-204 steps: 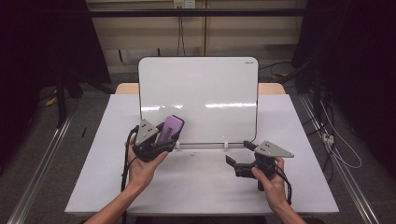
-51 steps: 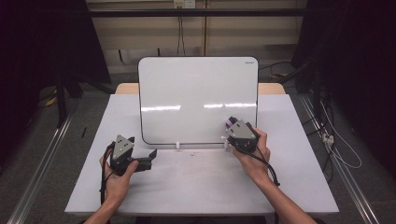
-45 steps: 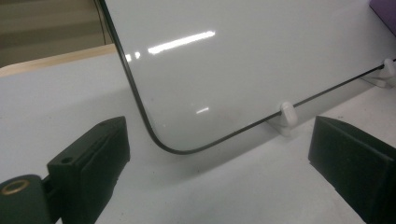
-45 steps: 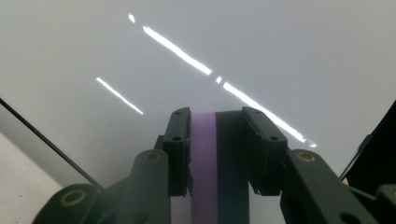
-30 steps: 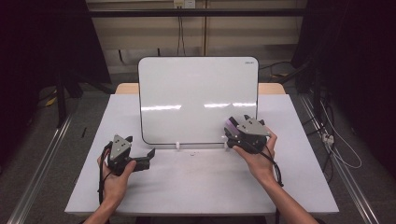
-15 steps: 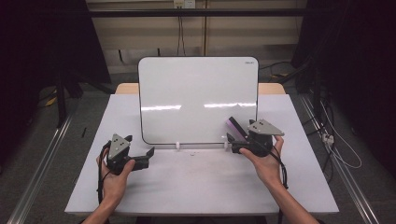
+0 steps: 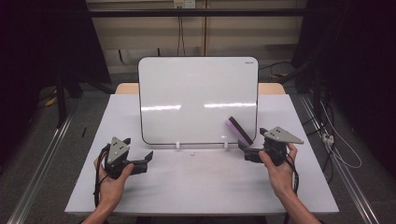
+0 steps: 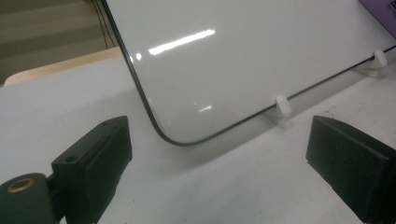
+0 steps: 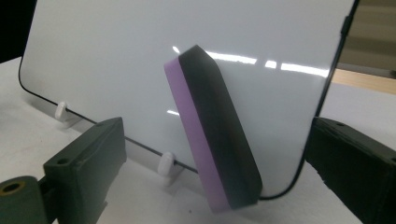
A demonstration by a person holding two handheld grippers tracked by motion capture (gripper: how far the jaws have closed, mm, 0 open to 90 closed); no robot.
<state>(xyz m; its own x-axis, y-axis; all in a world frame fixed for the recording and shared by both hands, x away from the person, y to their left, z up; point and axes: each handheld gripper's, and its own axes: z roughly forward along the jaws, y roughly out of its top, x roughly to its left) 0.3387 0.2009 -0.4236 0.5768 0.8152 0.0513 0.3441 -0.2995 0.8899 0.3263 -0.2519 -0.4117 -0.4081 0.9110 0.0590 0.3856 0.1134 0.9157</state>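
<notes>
The eraser (image 9: 212, 128), purple with a black face, leaned tilted against the whiteboard (image 7: 196, 93) near its lower right corner, held by nothing. I had my right gripper (image 7: 246, 150) just beside it, jaws newly spread wide and clear of it. My left gripper (image 7: 145, 161) rested on the table (image 7: 201, 186) by the board's lower left corner, jaws spread too, nothing between them.

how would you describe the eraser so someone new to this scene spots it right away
Find the whiteboard standing upright on the white table. At its lower right corner, a slim block, the eraser, leans tilted against the board face. It has one purple side and one black side, unlike everything else there.
</notes>
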